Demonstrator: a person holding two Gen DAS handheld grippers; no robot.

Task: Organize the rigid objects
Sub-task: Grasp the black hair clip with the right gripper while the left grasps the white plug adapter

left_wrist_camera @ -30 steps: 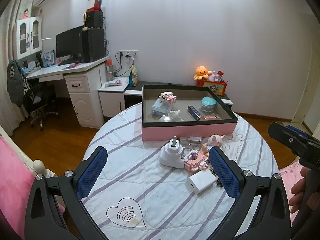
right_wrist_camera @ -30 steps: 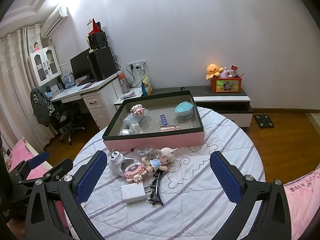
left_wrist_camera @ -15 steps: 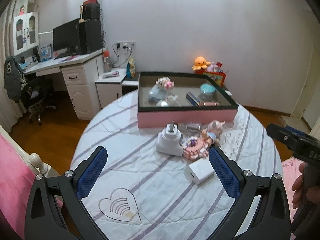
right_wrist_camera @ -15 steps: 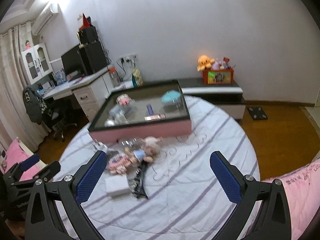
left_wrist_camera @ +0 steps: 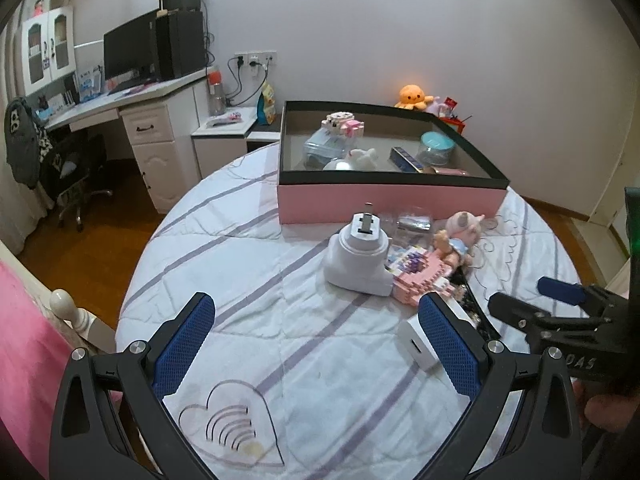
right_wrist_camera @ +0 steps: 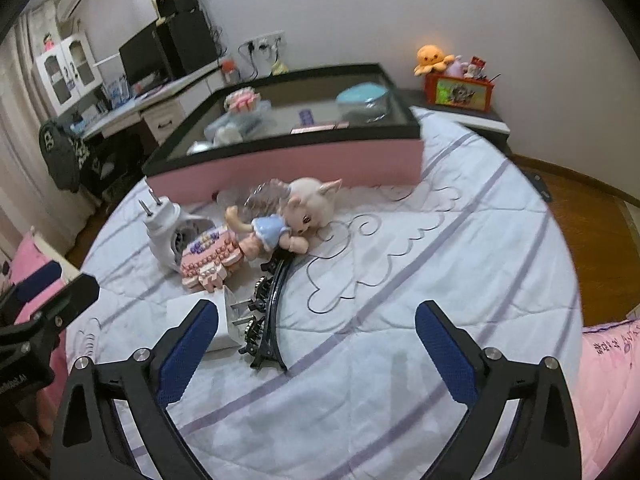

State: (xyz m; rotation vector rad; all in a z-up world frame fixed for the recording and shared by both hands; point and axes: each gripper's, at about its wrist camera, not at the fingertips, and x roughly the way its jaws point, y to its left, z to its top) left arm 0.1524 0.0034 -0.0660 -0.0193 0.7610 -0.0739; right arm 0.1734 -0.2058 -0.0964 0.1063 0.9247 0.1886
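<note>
Evidently, both tools, left (left_wrist_camera: 320, 344) and right (right_wrist_camera: 316, 344), gape empty near the hair clip (right_wrist_camera: 267, 312) lying well before the pink box (right_wrist_camera: 288, 168); pinch its spine squarely, avoiding the adjoining white charger (right_wrist_camera: 196, 316).

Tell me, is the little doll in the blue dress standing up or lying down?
Lying down. The little doll in the blue dress rests flat on the striped white bedspread, head beside the pink box.

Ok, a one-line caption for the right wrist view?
Open right hand-held gripper above a black hair clip, with a doll and pink-sided box beyond.
</note>
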